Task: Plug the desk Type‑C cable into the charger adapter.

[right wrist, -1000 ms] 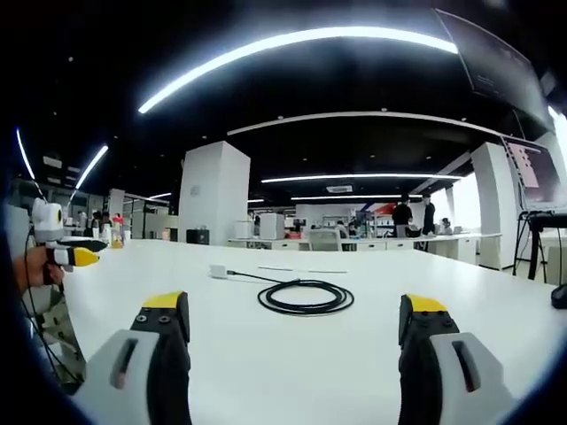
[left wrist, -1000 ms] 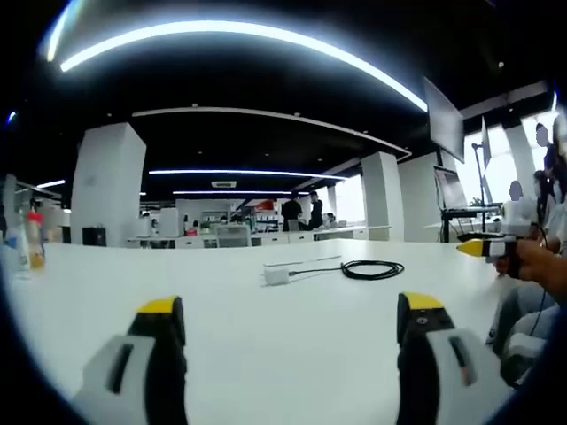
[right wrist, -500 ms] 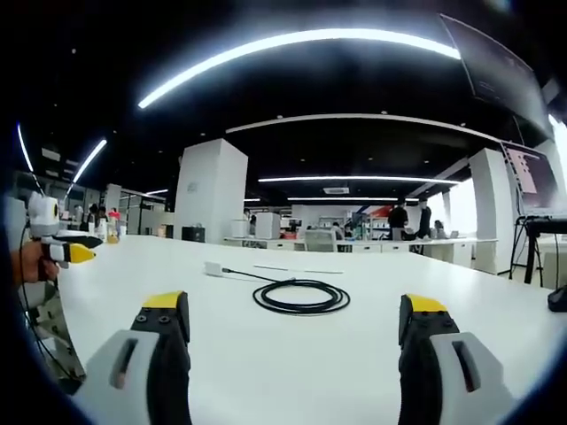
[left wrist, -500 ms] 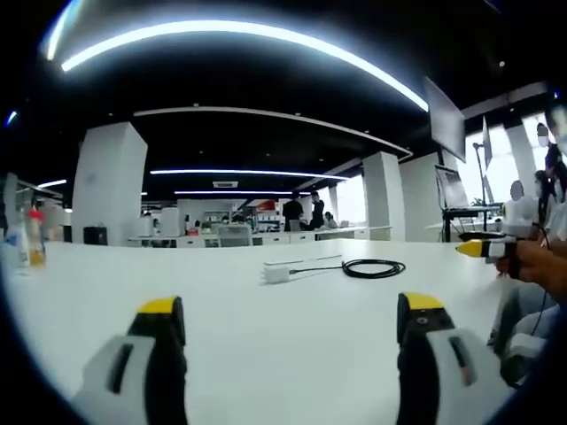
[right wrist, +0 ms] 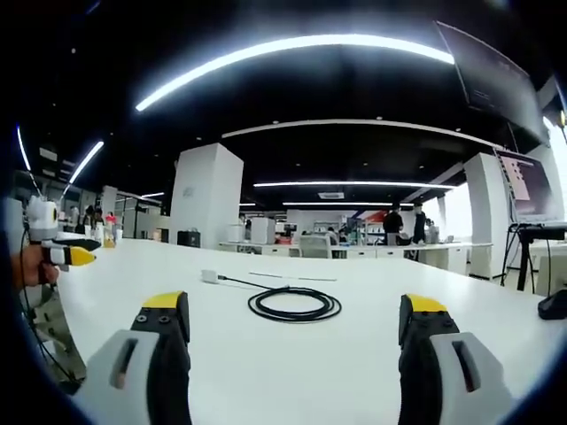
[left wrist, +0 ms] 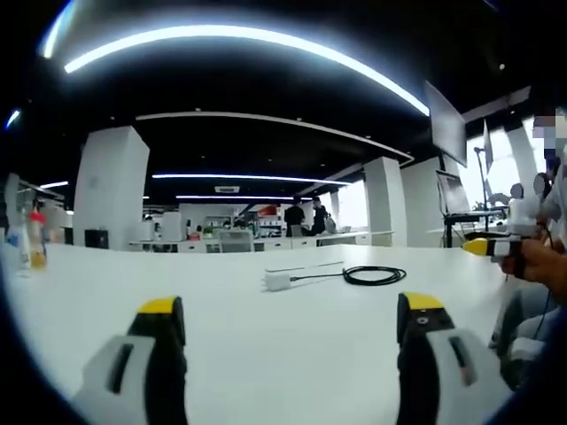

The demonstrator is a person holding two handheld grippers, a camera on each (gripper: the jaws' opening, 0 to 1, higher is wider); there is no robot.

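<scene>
Jaws spread wide and holding nothing, the left gripper (left wrist: 291,310) and right gripper (right wrist: 294,310) hover low over a white desk (right wrist: 292,363) in an open-plan office. Ahead of both, well apart from the jaws, the black Type-C cable (right wrist: 293,305) lies coiled on the desk, its straight run leading to the small white charger adapter (left wrist: 277,281) just beside it.

likely open-plan office: long white desks (right wrist: 354,257), ceiling light strips (right wrist: 292,49), monitors (left wrist: 446,124).
</scene>
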